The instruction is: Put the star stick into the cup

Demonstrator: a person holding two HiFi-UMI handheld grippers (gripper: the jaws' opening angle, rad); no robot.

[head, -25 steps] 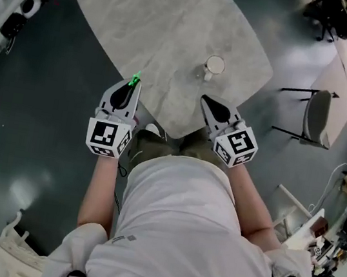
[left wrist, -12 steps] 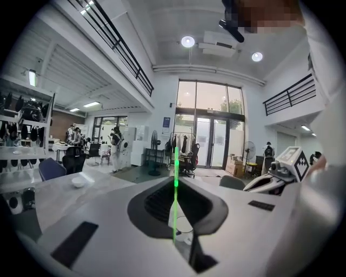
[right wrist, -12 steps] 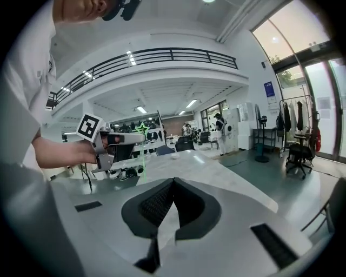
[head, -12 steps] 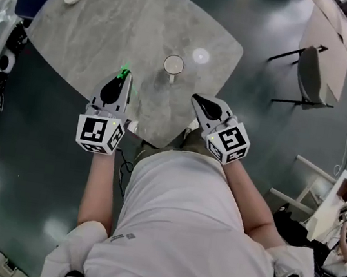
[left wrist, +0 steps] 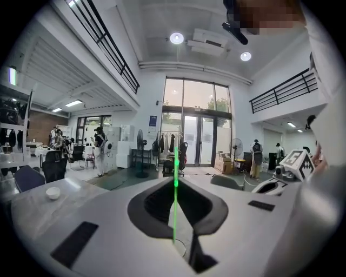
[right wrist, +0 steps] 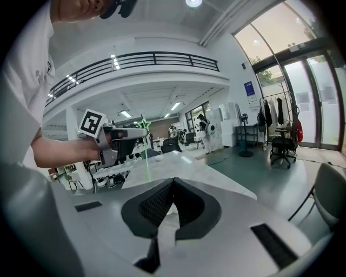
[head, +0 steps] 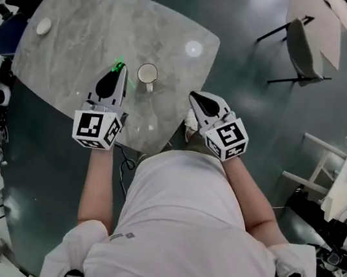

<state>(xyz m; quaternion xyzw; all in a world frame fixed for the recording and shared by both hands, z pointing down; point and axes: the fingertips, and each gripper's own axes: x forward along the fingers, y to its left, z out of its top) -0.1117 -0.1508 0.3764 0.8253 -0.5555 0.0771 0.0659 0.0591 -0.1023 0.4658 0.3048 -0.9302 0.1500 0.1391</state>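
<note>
- Left gripper (head: 113, 77) is clamped on the green stick (head: 117, 64), with the star end past its tip.
- Cup (head: 147, 73), well ahead a second ago, now stands just right of that tip, so insertion looks near.
- Right gripper (head: 199, 99) has its jaws together on nothing, with the cup ahead-left.
</note>
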